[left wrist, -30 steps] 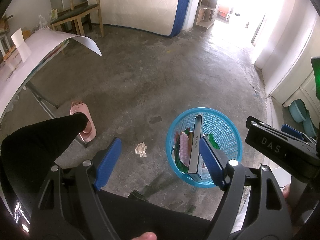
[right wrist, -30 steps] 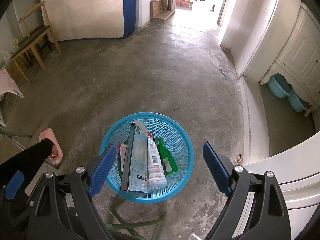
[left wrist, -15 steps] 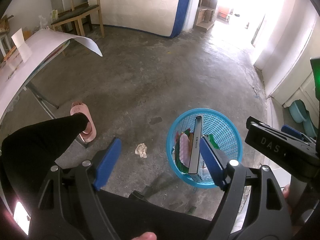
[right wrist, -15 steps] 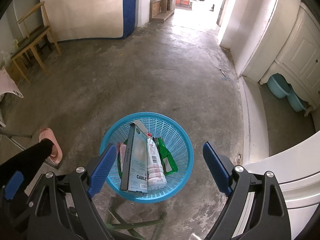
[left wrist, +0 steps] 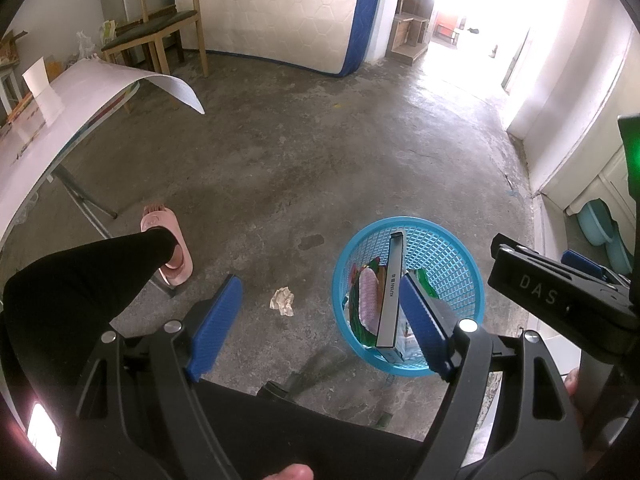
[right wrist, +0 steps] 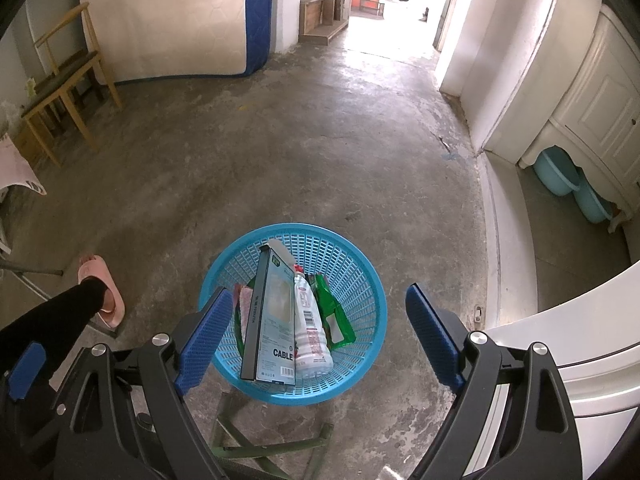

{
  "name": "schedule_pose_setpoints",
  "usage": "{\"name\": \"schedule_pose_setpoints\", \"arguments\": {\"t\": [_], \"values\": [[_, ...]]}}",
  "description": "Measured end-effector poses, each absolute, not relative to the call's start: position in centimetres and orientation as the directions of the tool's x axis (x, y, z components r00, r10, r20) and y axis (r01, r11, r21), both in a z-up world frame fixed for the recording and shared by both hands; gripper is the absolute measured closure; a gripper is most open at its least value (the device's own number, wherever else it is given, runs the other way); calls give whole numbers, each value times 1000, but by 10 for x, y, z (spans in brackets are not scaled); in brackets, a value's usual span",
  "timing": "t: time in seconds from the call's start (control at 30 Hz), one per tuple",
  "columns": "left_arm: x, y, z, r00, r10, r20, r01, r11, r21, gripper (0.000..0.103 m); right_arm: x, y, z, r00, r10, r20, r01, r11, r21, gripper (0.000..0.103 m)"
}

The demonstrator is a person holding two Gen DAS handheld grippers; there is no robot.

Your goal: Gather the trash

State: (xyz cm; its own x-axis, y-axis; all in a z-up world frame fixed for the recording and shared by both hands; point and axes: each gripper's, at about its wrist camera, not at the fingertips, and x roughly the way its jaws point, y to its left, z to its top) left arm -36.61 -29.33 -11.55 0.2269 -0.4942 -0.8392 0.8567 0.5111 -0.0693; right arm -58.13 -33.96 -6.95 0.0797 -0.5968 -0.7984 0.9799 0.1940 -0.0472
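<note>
A blue mesh basket (left wrist: 448, 240) (right wrist: 352, 268) stands on the concrete floor. It holds a cable box (right wrist: 274, 328), a white bottle (right wrist: 310, 336), a green wrapper (right wrist: 332, 312) and a pink item (left wrist: 368, 296). A crumpled paper scrap (left wrist: 283, 301) lies on the floor left of the basket. My left gripper (left wrist: 320, 328) is open and empty above the floor, with the scrap between its fingers in view. My right gripper (right wrist: 320, 340) is open and empty above the basket.
A person's black-clad leg with a pink slipper (left wrist: 170, 248) stands at left. A white-topped folding table (left wrist: 60, 120) is at far left, a wooden chair (left wrist: 160, 32) and a mattress (left wrist: 280, 12) stand at the back. White cabinets and blue tubs (right wrist: 568, 180) line the right.
</note>
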Motion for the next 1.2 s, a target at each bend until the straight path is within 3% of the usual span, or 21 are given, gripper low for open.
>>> {"name": "schedule_pose_setpoints", "arguments": {"t": [1.2], "values": [[-368,-294,-116,231,-496,-837,856,513,-68,27,-584,-337,-69,73,-579,-812,983,179,-40,17]]}}
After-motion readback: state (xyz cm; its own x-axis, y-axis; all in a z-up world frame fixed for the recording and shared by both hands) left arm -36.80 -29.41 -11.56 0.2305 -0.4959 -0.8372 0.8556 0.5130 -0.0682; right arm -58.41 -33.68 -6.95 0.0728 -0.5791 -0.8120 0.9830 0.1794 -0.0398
